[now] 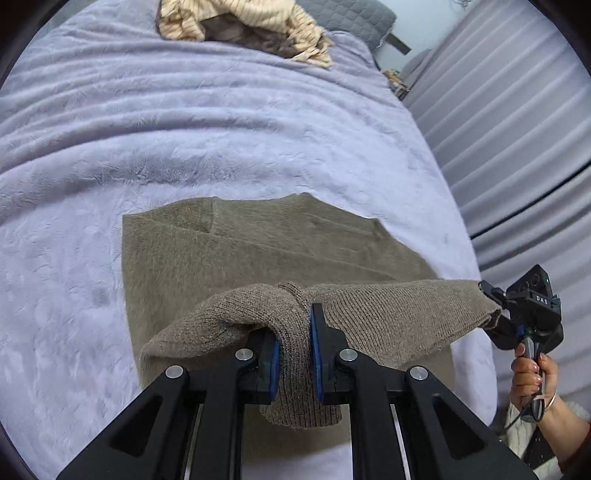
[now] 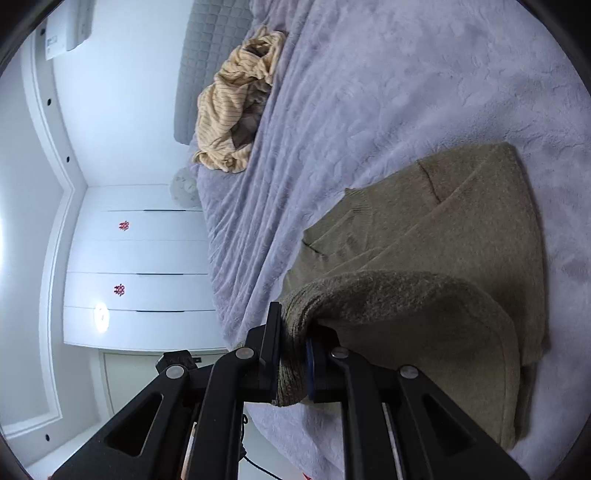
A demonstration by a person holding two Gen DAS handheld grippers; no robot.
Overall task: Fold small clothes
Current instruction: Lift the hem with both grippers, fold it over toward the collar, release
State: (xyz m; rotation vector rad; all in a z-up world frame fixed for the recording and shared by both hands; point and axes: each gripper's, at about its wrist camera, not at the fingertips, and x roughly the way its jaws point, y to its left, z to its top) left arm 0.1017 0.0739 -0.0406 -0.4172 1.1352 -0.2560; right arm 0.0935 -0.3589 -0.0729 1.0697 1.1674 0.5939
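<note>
A brown knitted sweater (image 1: 266, 251) lies on the lilac bedspread (image 1: 184, 129), its far part flat with the sleeves folded in. My left gripper (image 1: 295, 332) is shut on one corner of its near hem, which is lifted off the bed. My right gripper (image 1: 493, 314), seen at the right of the left wrist view with a hand on its handle, pinches the other corner. The hem hangs stretched between the two. In the right wrist view my right gripper (image 2: 293, 343) is shut on the sweater (image 2: 461, 229), whose lifted edge curls over the flat part.
A crumpled yellow striped garment (image 1: 258, 22) lies at the far end of the bedspread (image 2: 369, 92), next to a grey quilted headboard (image 2: 207, 48). White wardrobe doors (image 2: 140, 258) stand beyond the bed's edge. Pale curtains (image 1: 517, 129) hang at the right.
</note>
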